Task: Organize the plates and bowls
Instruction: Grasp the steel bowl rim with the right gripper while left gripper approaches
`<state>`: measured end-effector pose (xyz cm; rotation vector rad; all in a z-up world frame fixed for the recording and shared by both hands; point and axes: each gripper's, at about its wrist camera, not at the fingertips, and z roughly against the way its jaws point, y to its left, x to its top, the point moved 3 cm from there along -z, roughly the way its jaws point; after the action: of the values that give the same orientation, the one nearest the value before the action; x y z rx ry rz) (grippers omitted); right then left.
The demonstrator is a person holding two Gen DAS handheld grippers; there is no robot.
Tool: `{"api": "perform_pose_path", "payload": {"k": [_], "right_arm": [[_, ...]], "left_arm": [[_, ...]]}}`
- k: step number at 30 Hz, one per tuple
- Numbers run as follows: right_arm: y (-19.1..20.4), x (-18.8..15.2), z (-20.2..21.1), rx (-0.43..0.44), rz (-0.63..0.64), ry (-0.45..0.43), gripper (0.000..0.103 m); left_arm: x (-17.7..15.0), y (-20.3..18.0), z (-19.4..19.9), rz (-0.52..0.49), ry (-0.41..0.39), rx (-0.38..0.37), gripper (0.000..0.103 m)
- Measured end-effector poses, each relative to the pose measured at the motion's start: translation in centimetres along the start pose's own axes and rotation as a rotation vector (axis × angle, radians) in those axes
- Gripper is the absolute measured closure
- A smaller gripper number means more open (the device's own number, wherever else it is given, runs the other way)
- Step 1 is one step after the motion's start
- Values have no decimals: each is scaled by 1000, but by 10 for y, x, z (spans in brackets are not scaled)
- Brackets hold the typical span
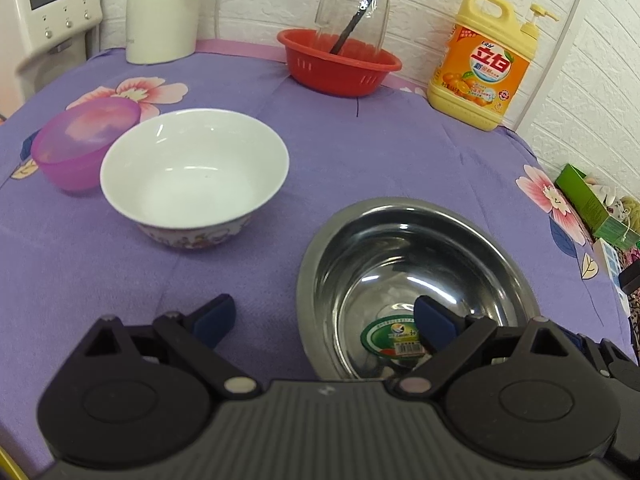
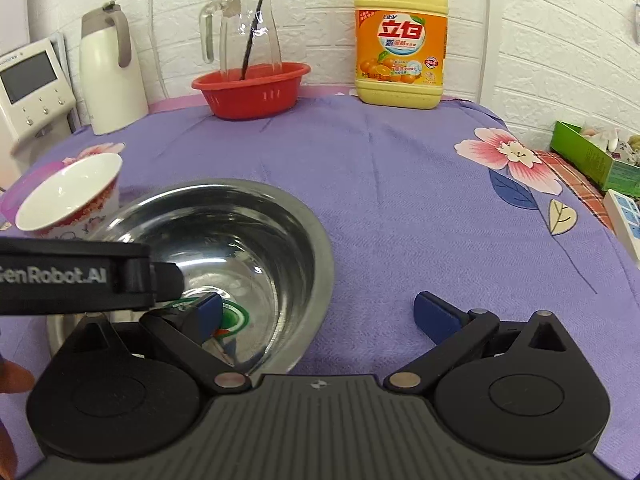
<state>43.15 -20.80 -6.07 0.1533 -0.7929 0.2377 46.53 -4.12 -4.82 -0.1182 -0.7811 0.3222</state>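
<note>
Steel bowl [image 1: 416, 280] near the front edge of the table [image 1: 360, 152], right under both tongs, empty but for a round sticker on its floor. Round all the way, so no long side to line up with.

Left gripper [image 1: 326, 318] wide open and holding nothing. Straddles the left rim of the steel bowl: one blue finger out over the purple cloth, the other down inside the bowl. Hard to tell whether either finger touches the metal.

Right gripper [image 2: 320, 312] wide open too, holding nothing. Straddles the right rim the same way: one finger inside the bowl, the other outside over the cloth.

White bowl [image 1: 196, 172] upright to the left of the steel bowl and a bit farther back, near but apart from it. Purple bowl [image 1: 76, 148] just behind that, toward the left edge of the table; cannot tell if those two touch.

Looks like a two-sided pinch on the steel bowl's rim coming up, one side each. Neither side nearer; both already in place. For the white bowl, left gripper much the closer one. Thin, shiny rim, so probably slippery: best to close both together and lift level
</note>
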Motion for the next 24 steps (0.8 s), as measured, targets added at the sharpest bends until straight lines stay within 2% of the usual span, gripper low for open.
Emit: {"api": "perform_pose_path", "payload": {"k": [6, 9, 10, 12, 13, 14, 16, 21, 24], "right_arm": [[11, 0, 2, 42, 43, -16, 0], [16, 1, 4, 65, 68, -21, 0], [18, 1, 5, 71, 74, -20, 0], [19, 2, 6, 83, 80, -20, 0], [20, 2, 6, 86, 83, -20, 0], [21, 2, 7, 93, 84, -20, 2], [25, 1, 9, 108, 84, -18, 10], [27, 3, 18, 167, 44, -12, 10], [40, 6, 36, 187, 86, -40, 9]], "left_arm": [[-1, -1, -1, -22, -4, -5, 8], [-2, -2, -2, -40, -16, 2, 12], [-3, -4, -1, -53, -23, 1, 20], [-3, -7, 0, -71, -30, -49, 44], [-2, -10, 0, -81, -19, -65, 66], [-2, -13, 1, -93, -17, -74, 71], [-2, -13, 4, -90, -7, -71, 71], [-2, -7, 27, -98, -41, -71, 71], [-3, 2, 52, -120, -60, -71, 71]]}}
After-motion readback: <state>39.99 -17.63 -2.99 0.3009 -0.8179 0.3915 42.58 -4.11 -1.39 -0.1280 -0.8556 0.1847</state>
